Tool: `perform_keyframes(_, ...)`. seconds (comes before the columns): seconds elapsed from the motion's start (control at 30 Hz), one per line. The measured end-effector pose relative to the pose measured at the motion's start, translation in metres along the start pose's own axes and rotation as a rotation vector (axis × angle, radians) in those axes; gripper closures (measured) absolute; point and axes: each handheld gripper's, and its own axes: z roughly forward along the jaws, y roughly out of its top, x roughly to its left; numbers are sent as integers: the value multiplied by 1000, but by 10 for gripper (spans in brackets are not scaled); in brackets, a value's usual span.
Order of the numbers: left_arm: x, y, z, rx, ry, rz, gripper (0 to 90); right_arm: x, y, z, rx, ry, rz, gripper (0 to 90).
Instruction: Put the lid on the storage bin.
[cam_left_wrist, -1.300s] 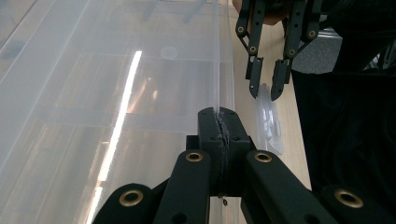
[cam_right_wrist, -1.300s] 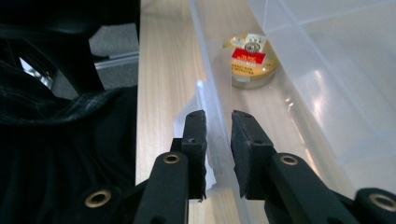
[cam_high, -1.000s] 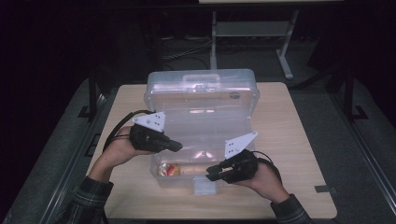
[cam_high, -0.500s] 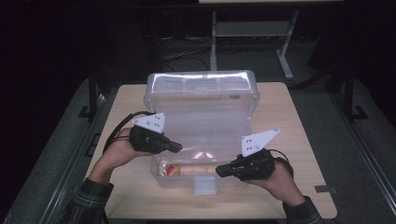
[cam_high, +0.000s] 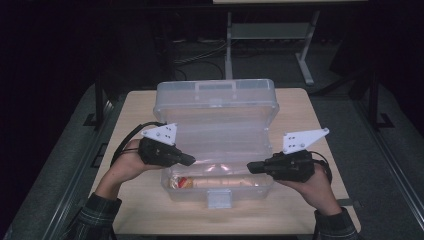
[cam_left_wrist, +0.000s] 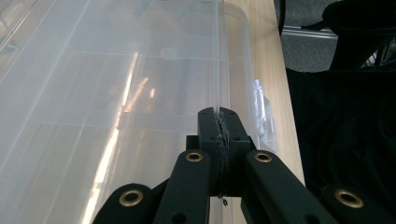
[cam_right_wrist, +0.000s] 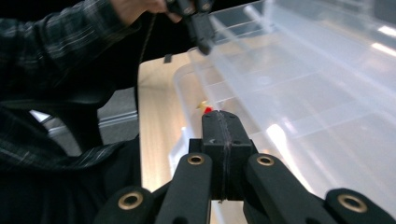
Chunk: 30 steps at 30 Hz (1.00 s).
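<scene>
While the clear box (cam_high: 217, 145) sits mid-table with its lid raised, that lid's left edge is pinched by the left gripper (cam_high: 189, 160), presumably to steady it, and the right gripper (cam_high: 251, 167) is held pressed together, empty, near the right wall.

**Closed jaws at the edge of a clear plastic box**

The left gripper (cam_left_wrist: 219, 122) has its two black jaws pressed together, with a thin plastic edge of the clear plastic box (cam_left_wrist: 93, 93) running into the seam between them; whether they clamp it is hard to tell. The box spreads to the left of the jaws and beyond them. Just right of the jaws hangs a clear latch (cam_left_wrist: 260, 109). Further right is a strip of the wooden bench (cam_left_wrist: 275, 56), then a dark cloth (cam_left_wrist: 345, 140).
</scene>
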Motion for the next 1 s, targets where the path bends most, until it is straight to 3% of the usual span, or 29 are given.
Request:
perform_keyframes(0.43, -2, -1, 1, 1, -3, 7, 897, -22, -3, -13, -48, -123, 48, 899)
perform_keyframes(1.0, -4, -3, 3, -1, -6, 7, 896, -47, -1, -33, -129, -218, 105, 900)
